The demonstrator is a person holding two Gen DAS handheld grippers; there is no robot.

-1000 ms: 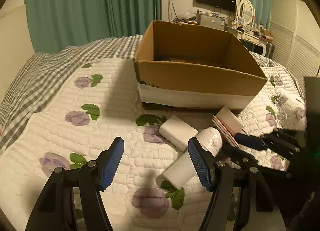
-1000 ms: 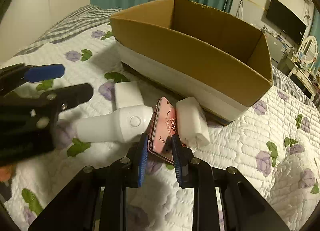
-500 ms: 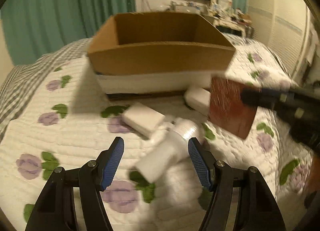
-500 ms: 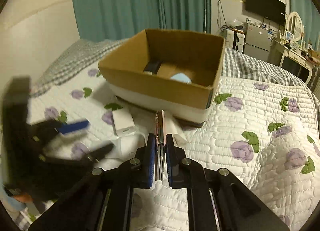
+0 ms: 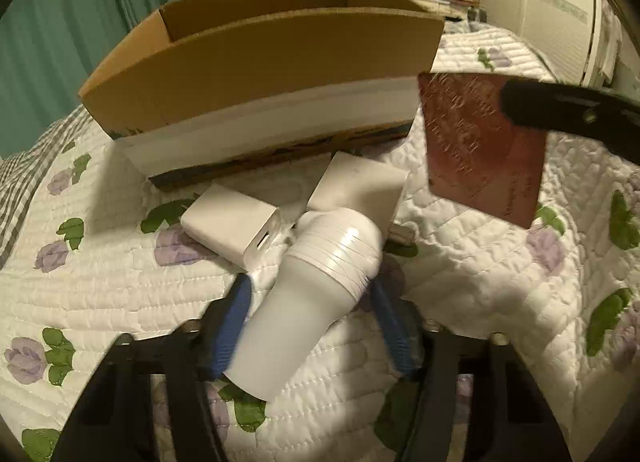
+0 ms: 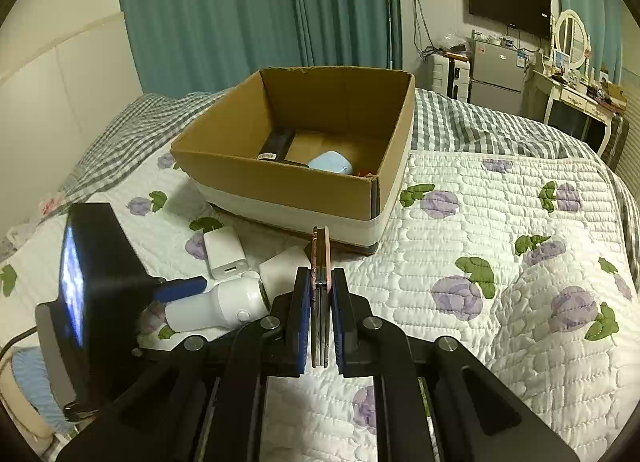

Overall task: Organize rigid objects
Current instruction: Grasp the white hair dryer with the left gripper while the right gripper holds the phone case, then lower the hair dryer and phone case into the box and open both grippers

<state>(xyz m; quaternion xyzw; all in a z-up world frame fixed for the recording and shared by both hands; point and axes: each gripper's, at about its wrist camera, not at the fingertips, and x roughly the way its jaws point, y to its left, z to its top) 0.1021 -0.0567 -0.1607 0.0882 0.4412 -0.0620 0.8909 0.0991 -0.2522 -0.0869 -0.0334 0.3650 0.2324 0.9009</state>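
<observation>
Now: right tool (image 6: pixel 320 296) pinches thin pink compact (image 6: pixel 321 262) on edge, above the bed (image 6: pixel 500 262), short of the cardboard box (image 6: pixel 280 181).
Left tool (image 5: pixel 308 314), spread, straddles white plastic device (image 5: pixel 304 298) lying on quilt; likely light, stiff, slippery — take its narrower body.

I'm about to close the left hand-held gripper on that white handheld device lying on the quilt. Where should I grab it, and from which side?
Grip the white device across its straight cylindrical handle, coming from the handle end, where the left hand-held gripper already straddles it. The handle lies flat and points toward the gripper; the ribbed head looks wider and is crowded by the two white boxes.
</observation>
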